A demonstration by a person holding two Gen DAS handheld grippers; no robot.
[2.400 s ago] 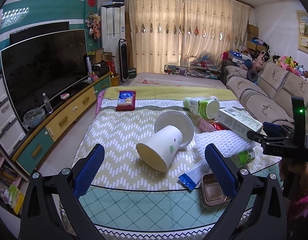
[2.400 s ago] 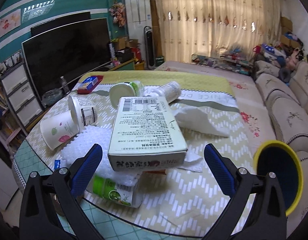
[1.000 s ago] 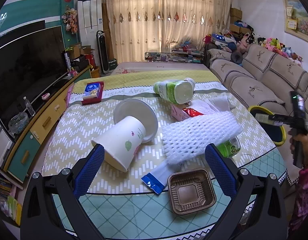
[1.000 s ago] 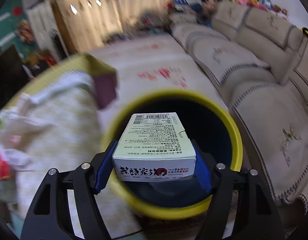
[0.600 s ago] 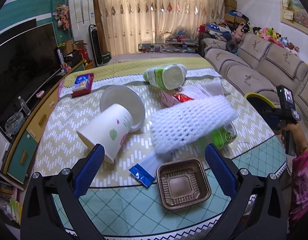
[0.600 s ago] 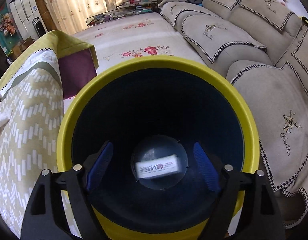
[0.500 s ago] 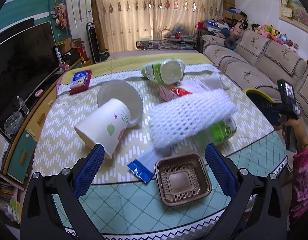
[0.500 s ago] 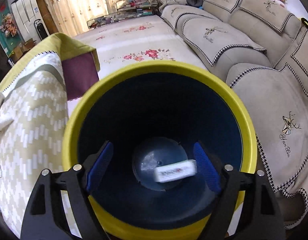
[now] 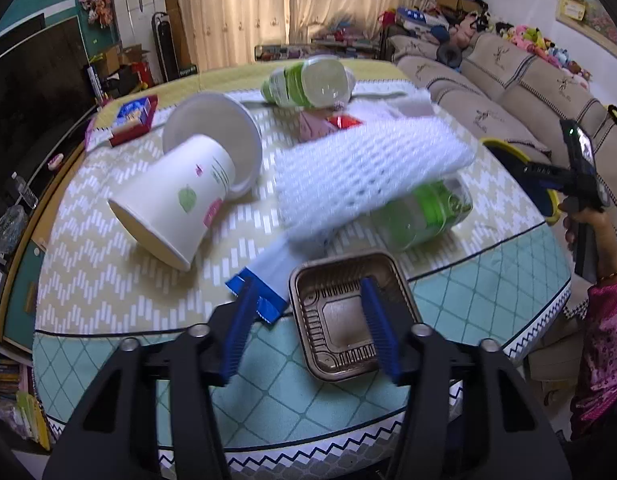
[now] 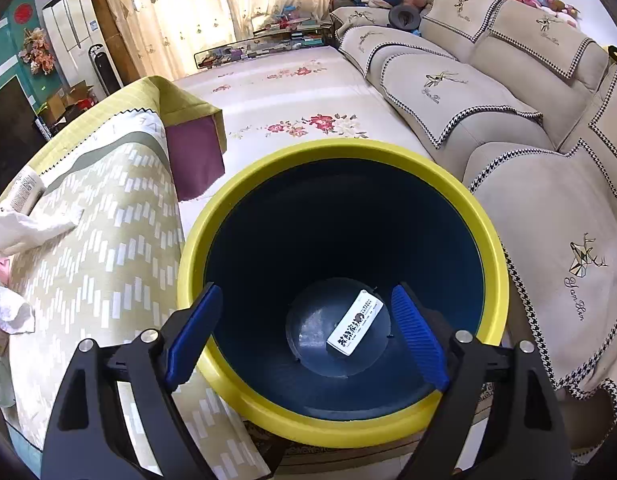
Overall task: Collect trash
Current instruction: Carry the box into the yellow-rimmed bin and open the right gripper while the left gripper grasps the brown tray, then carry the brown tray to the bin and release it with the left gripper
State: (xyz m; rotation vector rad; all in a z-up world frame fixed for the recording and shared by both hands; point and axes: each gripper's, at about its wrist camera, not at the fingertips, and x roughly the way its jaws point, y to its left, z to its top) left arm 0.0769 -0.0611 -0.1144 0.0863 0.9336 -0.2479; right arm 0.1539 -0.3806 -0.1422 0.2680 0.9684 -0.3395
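Observation:
A brown plastic tray (image 9: 342, 312) lies near the front of the table. My left gripper (image 9: 308, 328) is low over it and its jaws are closing. The right pad (image 9: 378, 328) is inside the tray. The left pad (image 9: 240, 320) is outside its left wall, over a blue-and-white wrapper (image 9: 264, 276). Neither pad presses on the tray. My right gripper (image 10: 308, 336) hangs over the yellow-rimmed blue bin (image 10: 308, 152), jaws opening and nothing between them. The carton (image 10: 354, 322) lies on the bin's bottom.
Further back on the table lie a tipped paper cup (image 9: 176, 204), a white bowl (image 9: 212, 128), a white foam net (image 9: 360, 172) over a green bottle (image 9: 424, 212), another bottle (image 9: 308, 84) and a red box (image 9: 134, 118). A sofa (image 10: 508, 120) stands right of the bin.
My left gripper has come down onto the brown tray and its jaws have narrowed. The carton has dropped from the right gripper and now rests in the bin.

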